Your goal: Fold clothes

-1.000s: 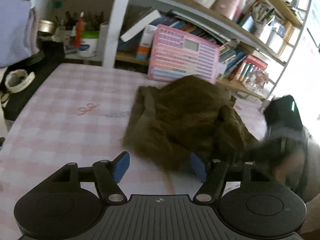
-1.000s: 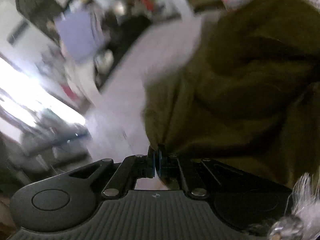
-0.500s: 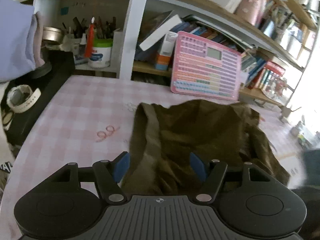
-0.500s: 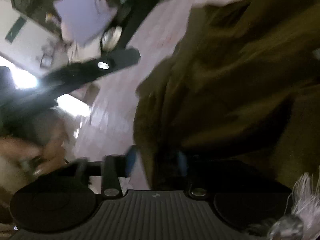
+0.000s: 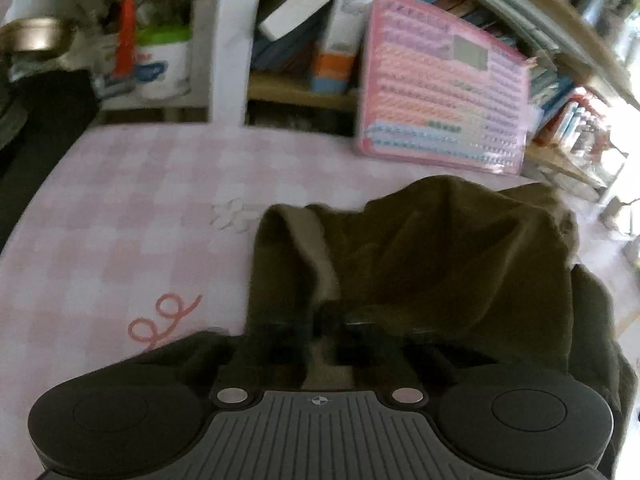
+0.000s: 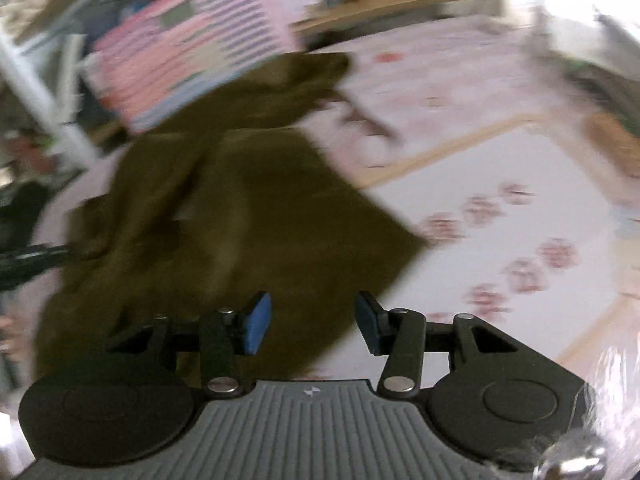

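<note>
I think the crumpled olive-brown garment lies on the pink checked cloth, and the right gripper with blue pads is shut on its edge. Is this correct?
Not quite. The right gripper is open: in the right wrist view its blue pads stand apart, with nothing between them. The crumpled olive-brown garment does lie on the pink checked cloth.

Hand-held gripper point(image 6: 312, 322): right one, blue pads point(image 6: 256, 324) spread, nothing between them.
Garment point(image 6: 240, 216): olive, rumpled on the pink checked table point(image 6: 500, 208), under the left pad.
Board point(image 6: 192, 52): pink, behind garment.
</note>
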`<state>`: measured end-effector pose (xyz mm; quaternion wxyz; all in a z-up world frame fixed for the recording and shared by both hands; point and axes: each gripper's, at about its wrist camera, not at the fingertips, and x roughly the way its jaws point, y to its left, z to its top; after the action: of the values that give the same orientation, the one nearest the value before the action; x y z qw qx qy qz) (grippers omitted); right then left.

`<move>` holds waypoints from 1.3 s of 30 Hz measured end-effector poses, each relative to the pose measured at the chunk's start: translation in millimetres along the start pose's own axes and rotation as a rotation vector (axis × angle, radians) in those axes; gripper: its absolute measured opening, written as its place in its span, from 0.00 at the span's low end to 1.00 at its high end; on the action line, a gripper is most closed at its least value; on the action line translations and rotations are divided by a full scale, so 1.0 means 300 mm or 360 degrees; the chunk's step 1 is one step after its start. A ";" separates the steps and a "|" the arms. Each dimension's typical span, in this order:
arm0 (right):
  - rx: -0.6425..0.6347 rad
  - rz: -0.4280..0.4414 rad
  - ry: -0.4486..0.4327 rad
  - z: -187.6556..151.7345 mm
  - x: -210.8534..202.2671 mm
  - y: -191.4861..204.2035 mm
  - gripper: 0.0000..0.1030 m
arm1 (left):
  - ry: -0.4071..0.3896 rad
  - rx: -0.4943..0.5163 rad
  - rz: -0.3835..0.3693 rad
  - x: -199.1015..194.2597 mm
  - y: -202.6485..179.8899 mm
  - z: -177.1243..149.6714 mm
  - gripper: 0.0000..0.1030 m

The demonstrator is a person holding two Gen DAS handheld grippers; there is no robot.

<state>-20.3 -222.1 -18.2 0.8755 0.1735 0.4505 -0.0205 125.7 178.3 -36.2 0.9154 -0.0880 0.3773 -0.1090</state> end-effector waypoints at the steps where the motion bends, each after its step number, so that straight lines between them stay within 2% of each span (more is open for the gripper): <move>1: 0.0014 -0.0044 -0.0009 -0.010 0.001 -0.018 0.44 | -0.0083 -0.0001 -0.0041 -0.056 -0.003 0.008 0.01; 3: 0.0030 -0.0102 -0.0019 -0.021 0.005 -0.035 0.44 | -0.0257 -0.0027 -0.0057 -0.176 0.007 0.028 0.01; 5: 0.0037 -0.0148 -0.0026 -0.026 0.024 -0.026 0.44 | -0.0323 -0.0161 0.0028 -0.224 0.083 0.042 0.02; 8: -0.0001 -0.0185 -0.0034 -0.021 0.051 0.006 0.44 | -0.0100 -0.0170 0.0253 -0.097 0.188 -0.014 0.03; 9: -0.0023 -0.0196 -0.0037 -0.018 0.054 0.013 0.44 | -0.0057 -0.0191 0.0297 -0.065 0.215 -0.036 0.10; 10: -0.0044 -0.0207 -0.0040 -0.014 0.058 0.021 0.43 | -0.0045 -0.0231 0.0316 -0.045 0.238 -0.059 0.12; 13: -0.0110 -0.0239 -0.0049 -0.003 0.067 0.044 0.45 | -0.0103 -0.0346 0.0255 -0.090 0.264 -0.085 0.15; 17: -0.0156 -0.0312 -0.0067 0.017 0.084 0.053 0.49 | -0.0211 -0.0351 0.0180 -0.220 0.239 -0.122 0.16; 20: -0.0154 -0.0379 -0.0079 0.035 0.107 0.040 0.51 | -0.0236 -0.0332 0.0047 -0.294 0.201 -0.175 0.16; 23: -0.0161 -0.0390 -0.0074 0.050 0.133 0.031 0.51 | -0.0193 -0.0311 -0.0084 -0.306 0.160 -0.221 0.16; 24: -0.0167 -0.0393 -0.0074 0.054 0.139 0.033 0.51 | -0.0152 -0.0280 -0.0083 -0.295 0.146 -0.235 0.16; 26: -0.0181 -0.0402 -0.0060 0.060 0.155 0.035 0.51 | -0.0018 -0.0221 -0.0005 -0.255 0.127 -0.273 0.15; 29: -0.0207 -0.0394 -0.0046 0.058 0.170 0.039 0.43 | -0.0014 -0.0209 0.0030 -0.253 0.126 -0.308 0.15; 30: -0.0228 -0.0365 -0.0044 0.055 0.168 0.045 0.27 | -0.0011 -0.0236 0.0024 -0.254 0.132 -0.309 0.15; 31: -0.0270 -0.0329 -0.0033 0.051 0.164 0.057 0.18 | -0.0005 -0.0260 0.0020 -0.253 0.137 -0.307 0.15; 32: -0.0332 -0.0304 -0.0012 0.046 0.161 0.075 0.10 | 0.0001 -0.0272 0.0022 -0.255 0.138 -0.308 0.15; 33: -0.0389 -0.0285 0.0004 0.041 0.156 0.091 0.09 | 0.0006 -0.0271 0.0029 -0.256 0.135 -0.307 0.15; 34: -0.0417 -0.0287 -0.0026 0.041 0.133 0.103 0.08 | 0.0013 -0.0264 0.0040 -0.256 0.129 -0.306 0.15; 37: -0.0390 -0.0350 -0.0343 0.064 -0.036 0.106 0.08 | 0.0041 -0.0261 0.0016 -0.265 0.102 -0.308 0.16; 39: -0.0353 -0.0459 -0.0539 0.073 -0.177 0.075 0.08 | 0.0061 -0.0256 -0.0031 -0.270 0.079 -0.325 0.16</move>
<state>-30.4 -214.4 42.3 0.9402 0.0042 0.3169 -0.1245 3.6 215.1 -55.8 0.8969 -0.1628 0.4014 -0.0888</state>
